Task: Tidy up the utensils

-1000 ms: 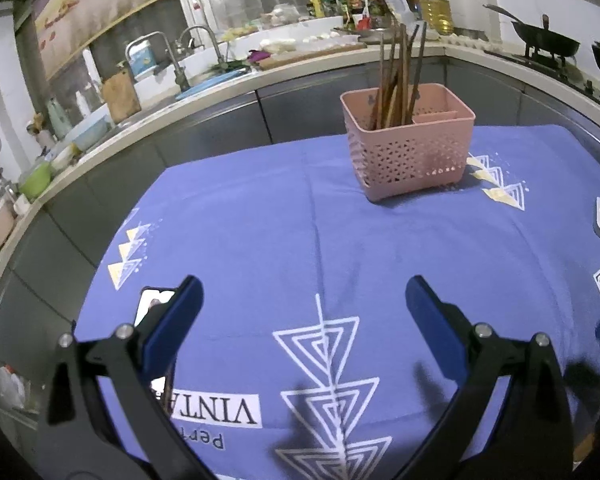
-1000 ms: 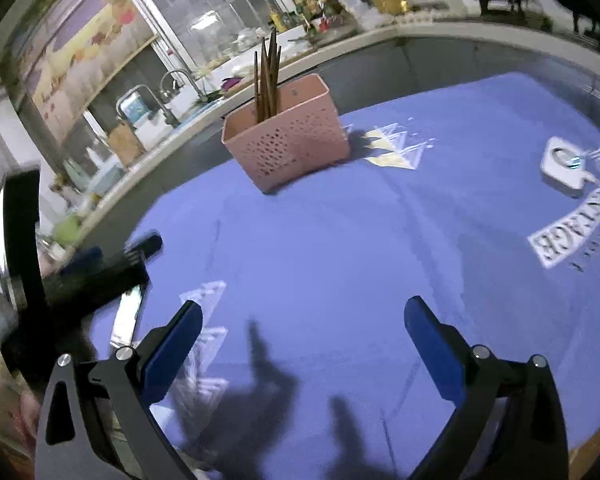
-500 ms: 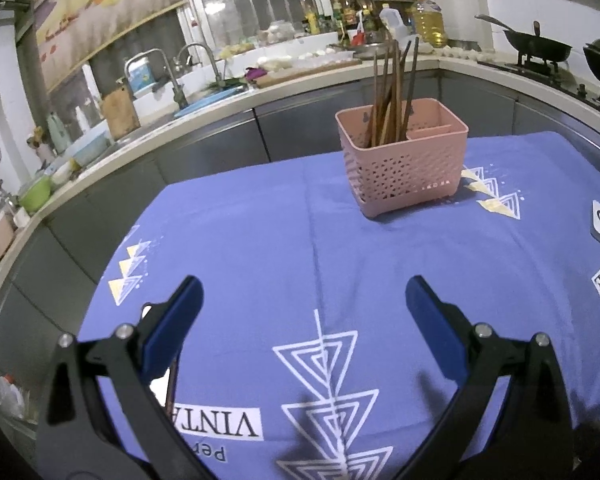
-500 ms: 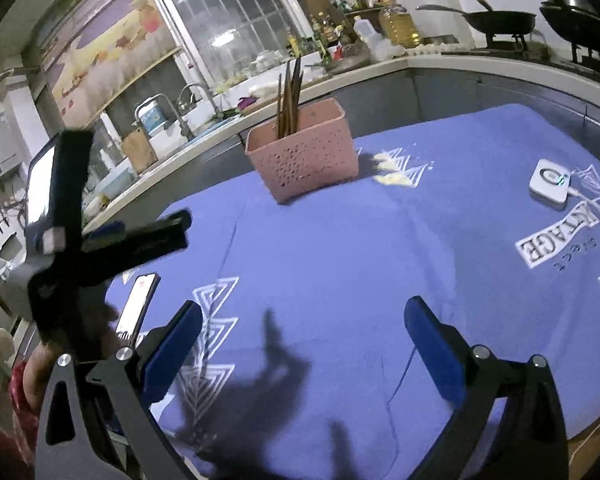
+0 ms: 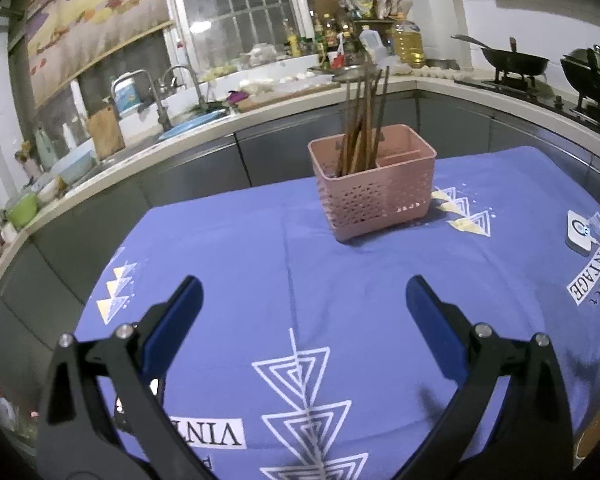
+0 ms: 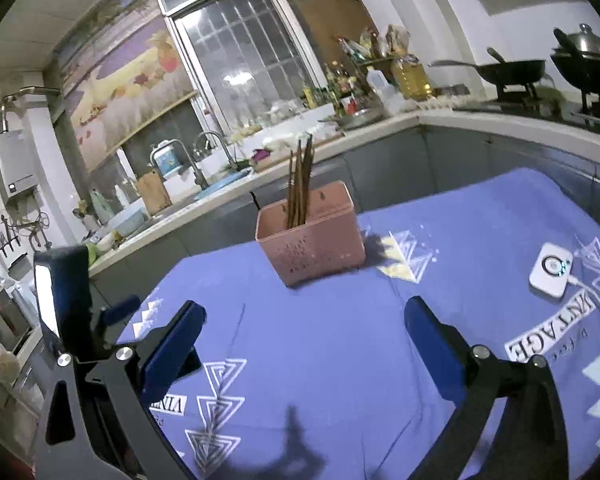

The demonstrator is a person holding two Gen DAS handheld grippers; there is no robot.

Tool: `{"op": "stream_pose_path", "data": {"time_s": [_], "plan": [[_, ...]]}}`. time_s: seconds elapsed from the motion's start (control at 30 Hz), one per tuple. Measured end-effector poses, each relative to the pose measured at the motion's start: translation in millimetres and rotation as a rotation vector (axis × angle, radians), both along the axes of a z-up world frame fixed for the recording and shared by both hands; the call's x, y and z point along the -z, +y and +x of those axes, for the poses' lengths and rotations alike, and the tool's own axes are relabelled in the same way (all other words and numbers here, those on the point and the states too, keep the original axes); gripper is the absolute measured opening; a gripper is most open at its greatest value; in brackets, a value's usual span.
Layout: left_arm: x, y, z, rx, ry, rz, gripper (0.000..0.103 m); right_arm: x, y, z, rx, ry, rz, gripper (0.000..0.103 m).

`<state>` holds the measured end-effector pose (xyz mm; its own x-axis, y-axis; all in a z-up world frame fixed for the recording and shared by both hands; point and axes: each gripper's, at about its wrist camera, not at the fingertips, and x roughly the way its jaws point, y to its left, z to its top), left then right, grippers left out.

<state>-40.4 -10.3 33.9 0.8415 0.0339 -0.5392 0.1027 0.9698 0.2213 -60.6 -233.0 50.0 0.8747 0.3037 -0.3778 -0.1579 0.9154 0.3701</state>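
Note:
A pink perforated utensil basket stands on the blue tablecloth toward the far side of the table. Several brown chopsticks stand upright in its left compartment; the right compartment looks empty. My left gripper hangs open above the near part of the cloth, nothing between its blue pads. My right gripper is open too and holds nothing. The left gripper's body shows at the left of the right wrist view.
A white puck-shaped device with a cable lies on the cloth at the right. A phone lies near the table's left edge. Behind the table runs a counter with a sink, bottles and woks.
Both grippers have risen and tilted up, so the basket sits lower in view and more of the kitchen shows. The left gripper has come nearer the right one. Both stay open.

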Motion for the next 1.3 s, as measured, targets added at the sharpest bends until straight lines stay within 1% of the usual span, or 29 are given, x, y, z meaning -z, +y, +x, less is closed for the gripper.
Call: {"op": "stream_pose_path", "data": {"time_s": [0.17,0.33,0.4,0.53,0.7,0.97,1.13,1.3], "plan": [[1.1,-2.9,1.3,0.0,0.002,0.013,0.097,-2.6,-0.4,2.2,-0.009,0.0,0.013,0.099],[2.3,-1.6,2.5,0.004,0.013,-0.006,0.097,-1.5,1.9,6.0,-0.019,0.021,0.011,0.088],[2.3,-0.5,3.4,0.008,0.021,-0.023,0.097,0.4,3.8,6.8,-0.02,0.027,0.013,0.088],[2.8,0.6,4.2,0.015,0.024,-0.039,0.097,0.7,5.7,6.9,-0.02,0.028,0.012,0.087],[3.7,1.8,4.5,0.038,0.037,-0.085,0.097,2.5,8.4,8.2,-0.024,0.028,0.012,0.086],[5.4,2.6,8.2,0.022,0.041,-0.092,0.097,5.7,9.0,9.8,-0.023,0.037,0.018,0.086],[8.3,1.0,12.1,0.011,0.065,-0.075,0.097,7.6,10.9,10.6,-0.028,0.043,0.019,0.086],[12.2,3.7,16.8,-0.004,0.097,-0.091,0.097,9.3,14.6,11.3,-0.035,0.051,0.02,0.086]]}}
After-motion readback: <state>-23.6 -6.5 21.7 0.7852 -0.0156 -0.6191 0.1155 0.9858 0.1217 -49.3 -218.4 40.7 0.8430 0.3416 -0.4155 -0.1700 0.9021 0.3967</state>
